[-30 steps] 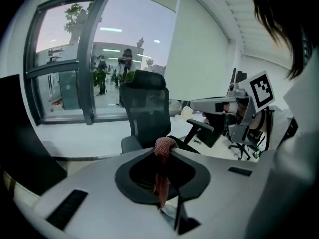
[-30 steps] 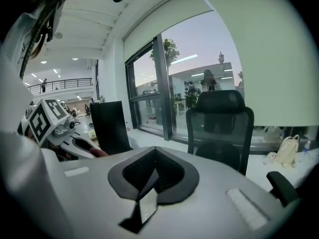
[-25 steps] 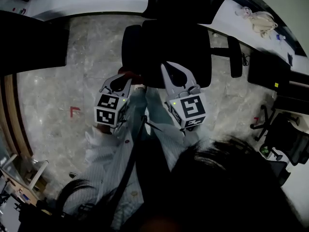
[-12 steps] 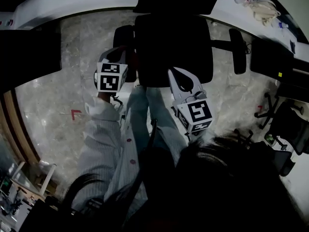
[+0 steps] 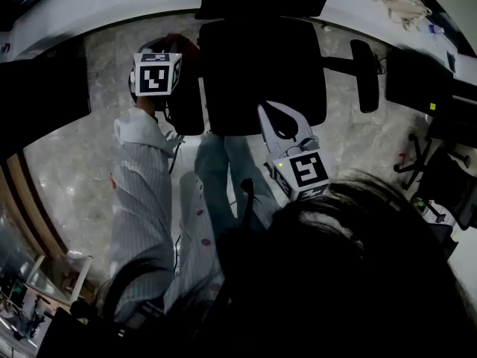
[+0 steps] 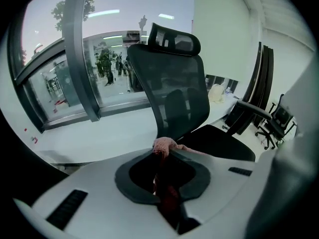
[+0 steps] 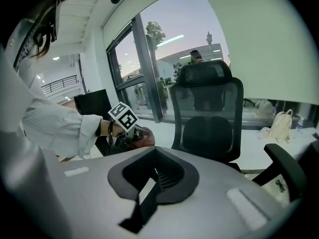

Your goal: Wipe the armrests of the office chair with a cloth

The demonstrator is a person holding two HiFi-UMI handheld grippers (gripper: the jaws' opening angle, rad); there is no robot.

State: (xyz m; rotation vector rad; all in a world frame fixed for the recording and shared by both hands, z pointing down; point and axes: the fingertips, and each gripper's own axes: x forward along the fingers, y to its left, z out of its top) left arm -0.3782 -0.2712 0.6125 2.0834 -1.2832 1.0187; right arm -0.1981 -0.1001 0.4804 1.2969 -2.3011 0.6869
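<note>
Cloth, pink, is clamped in your left tongs over the left armrest of the office chair. Your right tongs are together and empty, in front of the seat. The head view shows only a red edge of cloth; the left gripper view shows the pinch. A bag lies on the white surface beyond the right armrest.

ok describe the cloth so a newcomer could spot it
Find the black office chair. By its armrest on the person's left, the left gripper is shut on the cloth. It is the only pinkish-red, fuzzy thing there.
</note>
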